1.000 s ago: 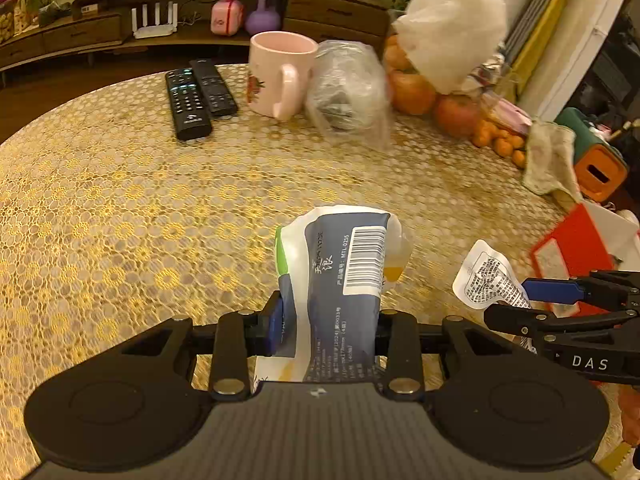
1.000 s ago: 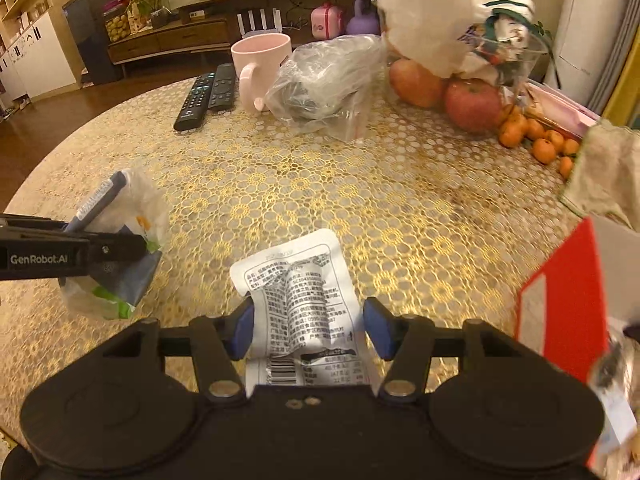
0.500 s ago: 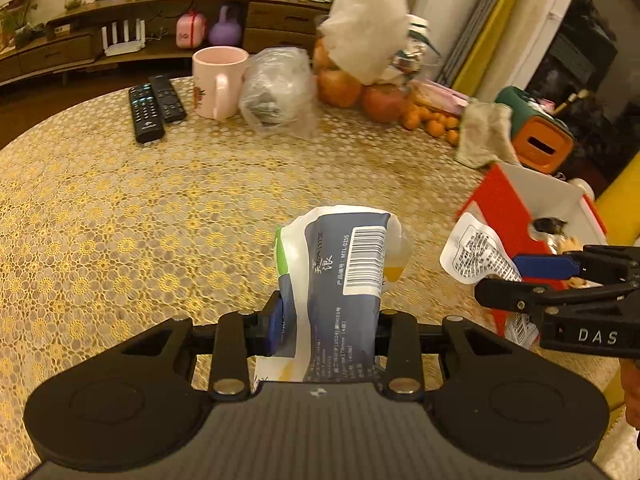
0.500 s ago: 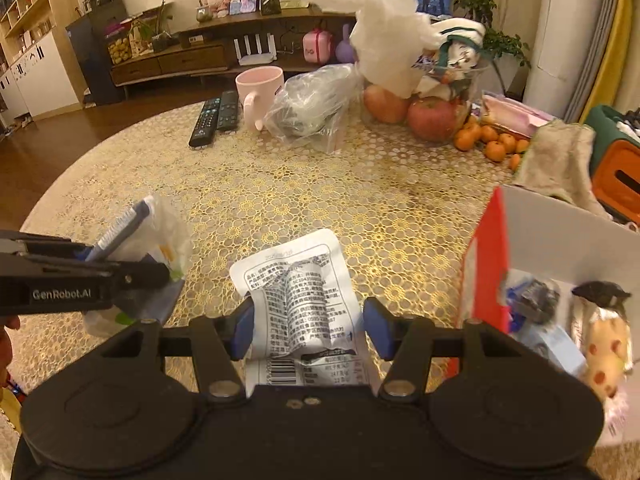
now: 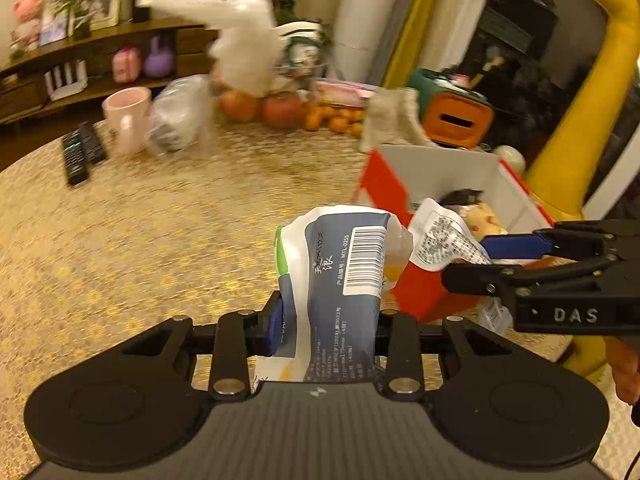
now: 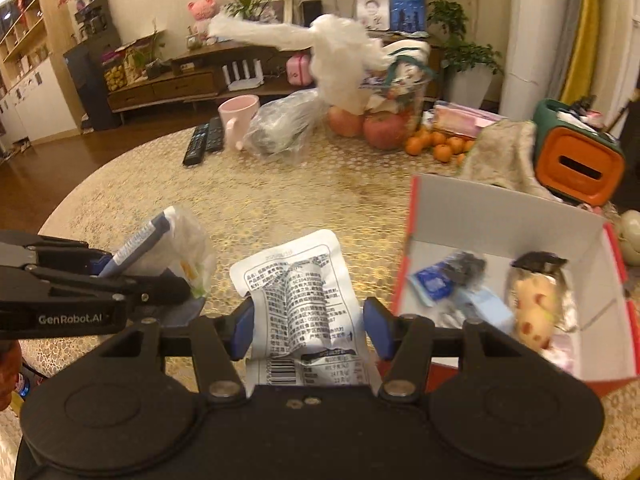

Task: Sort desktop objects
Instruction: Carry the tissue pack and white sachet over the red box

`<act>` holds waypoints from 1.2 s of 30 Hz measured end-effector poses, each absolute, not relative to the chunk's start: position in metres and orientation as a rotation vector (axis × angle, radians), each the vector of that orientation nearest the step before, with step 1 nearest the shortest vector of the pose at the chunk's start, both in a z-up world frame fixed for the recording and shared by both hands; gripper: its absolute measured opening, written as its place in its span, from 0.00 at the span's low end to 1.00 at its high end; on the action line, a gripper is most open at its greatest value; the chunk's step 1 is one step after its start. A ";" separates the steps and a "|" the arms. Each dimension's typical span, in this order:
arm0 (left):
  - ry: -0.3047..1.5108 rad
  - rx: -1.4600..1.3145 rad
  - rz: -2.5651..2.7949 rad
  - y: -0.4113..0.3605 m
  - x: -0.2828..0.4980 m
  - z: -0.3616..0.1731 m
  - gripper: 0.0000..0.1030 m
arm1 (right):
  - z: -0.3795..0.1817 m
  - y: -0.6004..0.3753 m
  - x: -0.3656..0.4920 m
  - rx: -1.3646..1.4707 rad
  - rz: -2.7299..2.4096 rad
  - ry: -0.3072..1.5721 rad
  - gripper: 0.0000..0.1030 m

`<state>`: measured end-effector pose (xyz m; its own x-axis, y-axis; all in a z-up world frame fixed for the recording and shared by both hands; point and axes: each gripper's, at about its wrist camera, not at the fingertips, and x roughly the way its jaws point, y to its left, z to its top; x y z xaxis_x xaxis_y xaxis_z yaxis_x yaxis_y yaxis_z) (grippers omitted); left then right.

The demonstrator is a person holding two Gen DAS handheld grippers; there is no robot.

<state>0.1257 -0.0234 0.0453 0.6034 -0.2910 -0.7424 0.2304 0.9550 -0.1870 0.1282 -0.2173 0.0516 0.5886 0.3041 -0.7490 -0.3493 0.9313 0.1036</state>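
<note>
Each claw pinches a packet above the table: the left claw point(image 5: 328, 320) a blue-grey pouch point(image 5: 340, 276), the right claw point(image 6: 308, 320) a white sachet point(image 6: 304, 296); best carry both fully over the red-and-white box point(image 6: 508, 220) at frame right before releasing.

A pink mug point(image 6: 238, 117) is seen at the far edge of the tabletop point(image 6: 280, 200), just beside two black remote controls point(image 6: 202, 140). A crumpled clear plastic bag point(image 6: 280, 130) lies next to the mug. Apples point(image 6: 382, 130) and small oranges point(image 6: 438, 147) are gathered further right, near an orange-fronted container point(image 6: 576, 164).
</note>
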 end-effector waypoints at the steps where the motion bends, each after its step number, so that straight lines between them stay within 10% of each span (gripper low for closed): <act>1: 0.869 -0.068 -0.311 -0.031 0.124 0.047 0.32 | 0.053 -0.224 0.127 -0.050 0.373 0.858 0.54; 36: 0.841 0.082 -0.484 -0.223 0.200 0.051 0.32 | 0.045 -0.420 0.161 0.070 0.115 0.817 0.54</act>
<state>0.1999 -0.2233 0.0506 0.5655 -0.3794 -0.7323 0.4433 0.8886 -0.1180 0.1605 -0.4197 0.0451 0.6788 0.1289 -0.7229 -0.0750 0.9915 0.1063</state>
